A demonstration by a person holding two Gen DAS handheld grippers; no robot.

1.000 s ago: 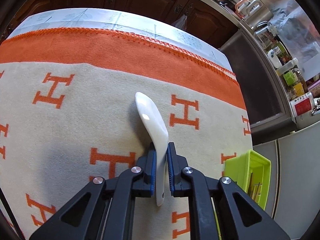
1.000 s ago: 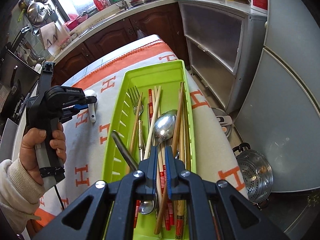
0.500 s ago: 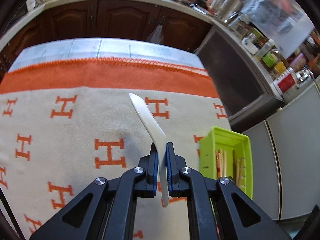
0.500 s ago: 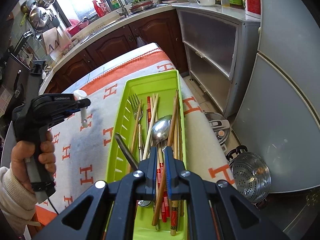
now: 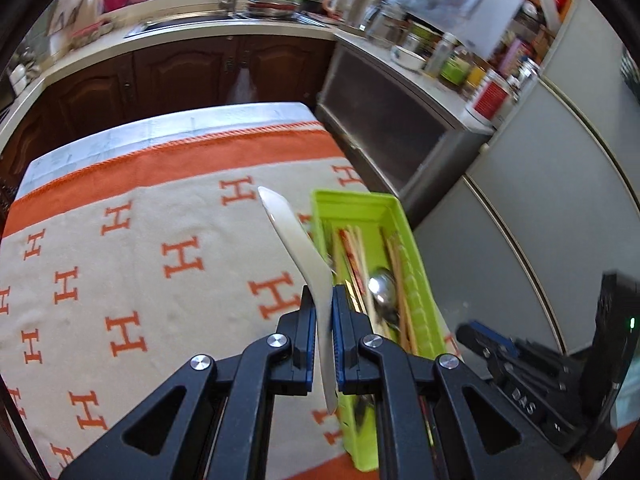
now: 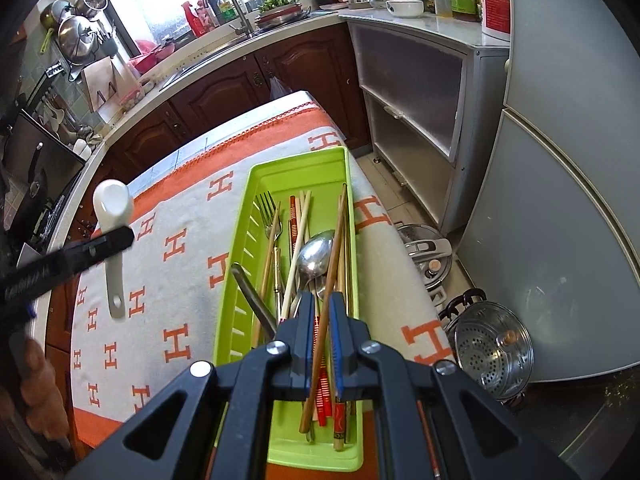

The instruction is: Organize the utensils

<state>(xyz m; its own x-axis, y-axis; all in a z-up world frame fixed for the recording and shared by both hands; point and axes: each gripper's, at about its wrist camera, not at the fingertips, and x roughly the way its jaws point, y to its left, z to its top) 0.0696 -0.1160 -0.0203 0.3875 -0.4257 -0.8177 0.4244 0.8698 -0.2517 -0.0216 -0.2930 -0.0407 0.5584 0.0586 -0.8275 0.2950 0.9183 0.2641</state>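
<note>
Both grippers, left (image 5: 324, 312) and right (image 6: 323, 316), are matte black with blue-lined fingers (image 5: 307, 336) (silver screws at each pivot). White lettering marks their sides.

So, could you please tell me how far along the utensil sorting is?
Mostly done: the green tray already holds a fork, a metal spoon and chopsticks. In hand: the left gripper carries the white ceramic spoon in the air; the right gripper grips one wooden chopstick over the tray. Both remain to be put down.

L tool (image 5: 324, 320) w/ white spoon (image 5: 298, 248) swung right, now beside green tray (image 5: 400, 216); spoon lifted higher off worktop; R tool (image 5: 480, 340) entered L view.
</note>
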